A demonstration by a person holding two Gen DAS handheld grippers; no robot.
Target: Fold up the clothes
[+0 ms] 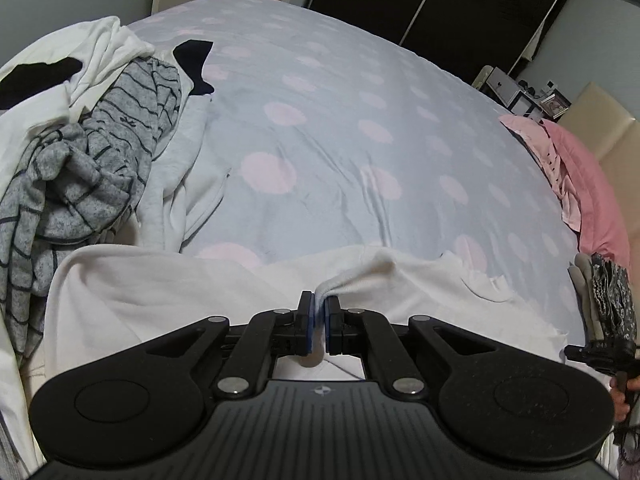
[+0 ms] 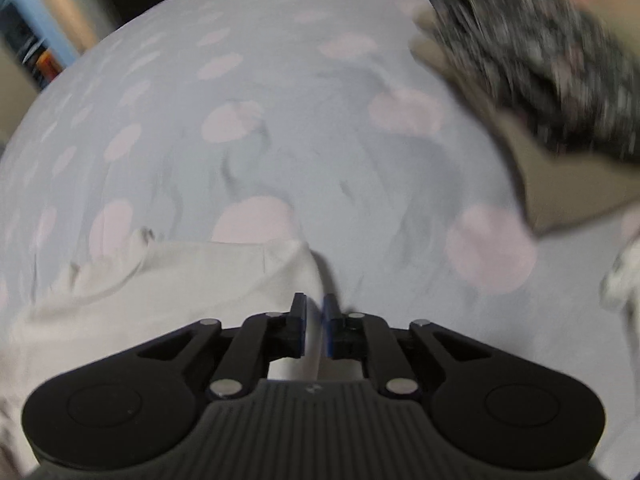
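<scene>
A white garment (image 1: 200, 292) lies spread across the near part of the bed. My left gripper (image 1: 319, 308) is shut on a raised fold of its far edge, which bunches up into the pads. In the blurred right wrist view the same white garment (image 2: 160, 292) fills the lower left. Its right edge runs in between the fingers of my right gripper (image 2: 315, 312), which stand a narrow slit apart with the cloth in it. At the right edge of the left wrist view a hand (image 1: 622, 398) holds that gripper's black body.
Unfolded clothes are heaped on the left, with a grey striped top (image 1: 100, 152) over white pieces (image 1: 100, 48). A folded stack topped by dark patterned cloth (image 2: 540, 60) sits at the right. Pink pillows (image 1: 592, 184) lie beyond it. The pale spotted sheet (image 1: 340, 120) stretches between them.
</scene>
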